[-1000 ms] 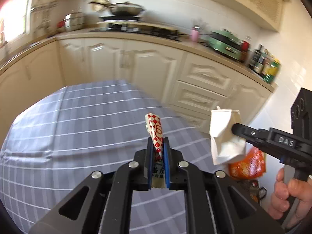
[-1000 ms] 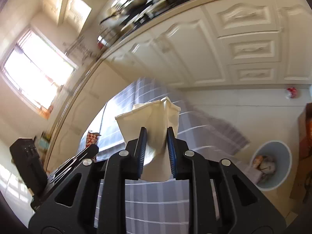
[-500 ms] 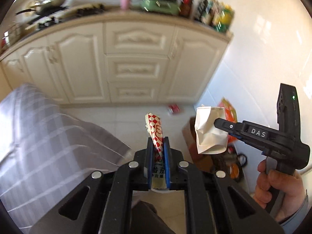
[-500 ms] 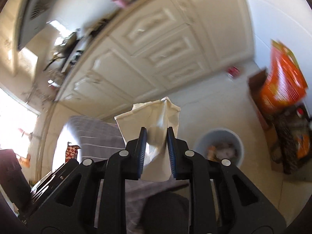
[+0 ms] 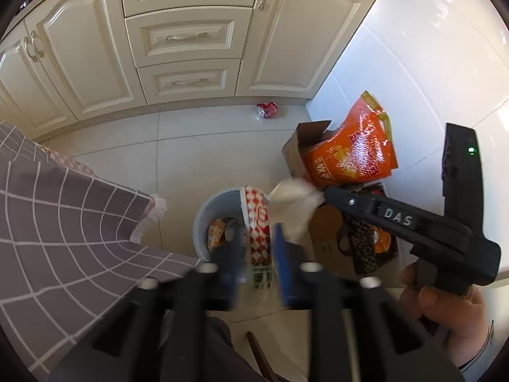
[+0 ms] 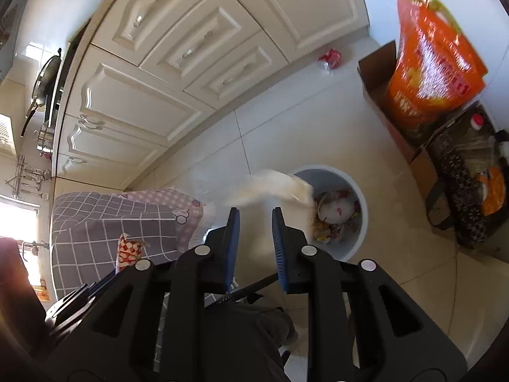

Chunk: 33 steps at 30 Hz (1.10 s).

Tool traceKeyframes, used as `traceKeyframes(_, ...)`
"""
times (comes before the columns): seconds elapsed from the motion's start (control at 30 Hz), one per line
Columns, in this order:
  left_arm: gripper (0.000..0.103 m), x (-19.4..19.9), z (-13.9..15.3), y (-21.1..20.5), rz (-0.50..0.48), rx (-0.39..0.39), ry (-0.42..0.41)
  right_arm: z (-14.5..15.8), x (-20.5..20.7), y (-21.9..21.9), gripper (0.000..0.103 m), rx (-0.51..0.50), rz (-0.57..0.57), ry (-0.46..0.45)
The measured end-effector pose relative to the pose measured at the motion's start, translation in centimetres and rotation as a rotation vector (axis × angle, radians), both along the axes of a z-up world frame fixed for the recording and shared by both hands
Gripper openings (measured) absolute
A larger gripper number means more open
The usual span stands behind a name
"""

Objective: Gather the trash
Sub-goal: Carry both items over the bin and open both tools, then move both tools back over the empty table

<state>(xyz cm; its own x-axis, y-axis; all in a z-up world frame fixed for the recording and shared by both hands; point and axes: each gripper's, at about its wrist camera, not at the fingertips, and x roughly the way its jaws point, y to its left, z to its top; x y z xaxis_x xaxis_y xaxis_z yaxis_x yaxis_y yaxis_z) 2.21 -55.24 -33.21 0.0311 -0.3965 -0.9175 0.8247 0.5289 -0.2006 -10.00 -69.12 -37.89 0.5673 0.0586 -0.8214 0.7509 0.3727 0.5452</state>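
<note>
**Dropping Trash Over the Floor Bin**

Round grey waste bin (image 6: 356,191), on floor tile beside the checked tablecloth (image 5: 63,216): holds crumpled wrappers and paper. Cardboard box (image 6: 375,73) against the wall: holds an orange printed bag (image 6: 435,60).

Left gripper (image 5: 257,248): jaws opening, red-and-white checked wrapper (image 5: 257,222) standing between the blue pads, above the bin.

Right gripper (image 6: 253,222): jaws opening; cream paper bag (image 6: 270,184), blurred, clear of the pads at the bin's rim.

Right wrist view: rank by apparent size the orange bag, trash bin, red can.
1. orange bag
2. trash bin, somewhat smaller, though fisheye warp and nearness make that uncertain
3. red can, far smaller
</note>
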Motion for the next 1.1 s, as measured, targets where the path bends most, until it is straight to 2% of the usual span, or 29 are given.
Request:
traceKeyframes(0.03,0.069,0.3,-0.3,0.0,0.013,0.006,0.001,-0.6,0.1,-0.2,0.032,0.009,0.001,0.018)
traceKeyframes(0.07,0.079,0.4,-0.3,0.2,0.027,0.010,-0.006,-0.9,0.0,-0.4,0.059,0.013,-0.012,0.026)
traceKeyframes(0.1,0.079,0.6,-0.3,0.2,0.037,0.011,-0.015,-1.0,-0.3,-0.6,0.073,0.010,-0.030,0.029)
traceKeyframes(0.17,0.087,0.7,-0.3,0.2,0.044,0.029,-0.030,-0.9,-0.8,-0.7,0.077,0.001,-0.048,0.035)
traceKeyframes(0.2,0.087,0.8,-0.2,0.3,0.050,0.038,-0.043,-0.8,-1.0,-0.7,0.087,-0.004,-0.056,0.034)
traceKeyframes(0.27,0.088,0.9,0.1,0.5,0.064,0.040,-0.063,-0.4,-1.1,-0.6,0.098,-0.018,-0.063,0.034)
traceKeyframes(0.5,0.089,0.9,2.1,1.5,0.089,0.014,-0.103,1.1,-1.3,-0.1,0.098,-0.051,-0.064,0.041)
traceKeyframes(0.7,0.089,0.3,5.6,2.9,0.092,-0.051,-0.146,3.9,-0.7,1.2,0.098,-0.098,-0.048,0.016)
traceKeyframes(0.9,0.091,-0.2,10.9,6.2,0.115,-0.152,-0.238,8.5,0.8,3.5,0.098,-0.184,-0.003,-0.031)
traceKeyframes(1.1,0.091,0.1,16.3,12.0,0.206,-0.238,-0.347,15.1,3.3,7.6,0.098,-0.284,0.084,-0.131)
